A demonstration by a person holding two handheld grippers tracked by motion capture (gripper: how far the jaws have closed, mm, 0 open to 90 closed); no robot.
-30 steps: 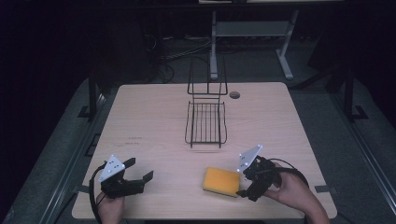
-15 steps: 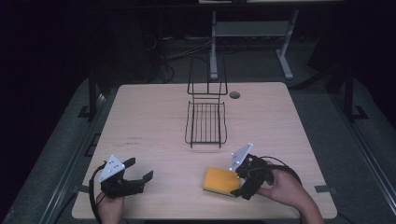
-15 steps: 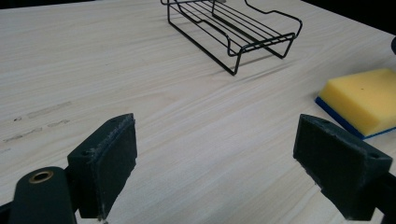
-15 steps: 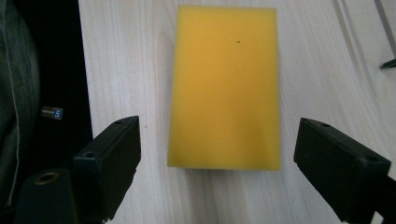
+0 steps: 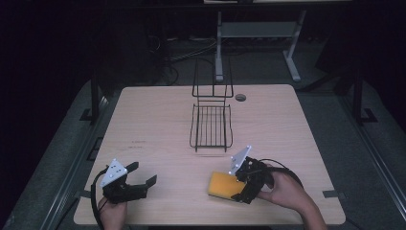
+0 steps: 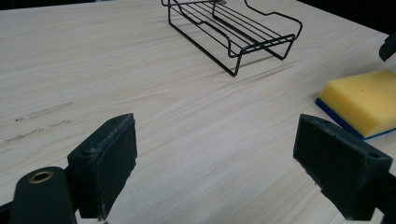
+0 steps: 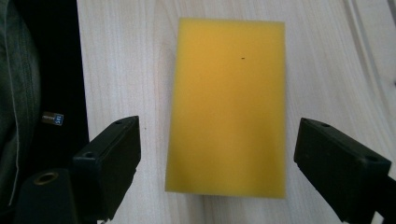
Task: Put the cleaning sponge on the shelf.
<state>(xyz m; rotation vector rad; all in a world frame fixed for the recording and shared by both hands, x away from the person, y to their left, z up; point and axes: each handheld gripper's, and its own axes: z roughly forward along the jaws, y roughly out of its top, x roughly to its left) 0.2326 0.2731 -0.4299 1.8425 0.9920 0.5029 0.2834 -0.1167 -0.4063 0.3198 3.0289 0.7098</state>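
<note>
The table is a pale wood-grain top, mostly bare. Near its middle, toward twelve o'clock from the person, stands a black wire rack with a flat slatted bed and a tall looped back; nothing lies in it.

The sponge lies flat on the table at about five o'clock from the rack, close to the near edge. It is a yellow block with a thin blue scouring layer underneath, seen along its lower edge in the left gripper view.

The right gripper hangs right over the sponge, jaws spread wide and pointing down. In the right gripper view the sponge sits between the two jaws with bare table showing on each side, so nothing is pinched yet.

The left gripper rests low at about seven o'clock from the rack, well apart from the sponge, jaws also spread and empty.

The sponge looks light, soft and springy, not slippery and not fragile. It will likely squash under a squeeze, so a gentle close should do. The best hold seems to be across its two long sides, near the middle of its length, with the jaws lowered far enough to catch the foam as well as the firmer blue layer.
</note>
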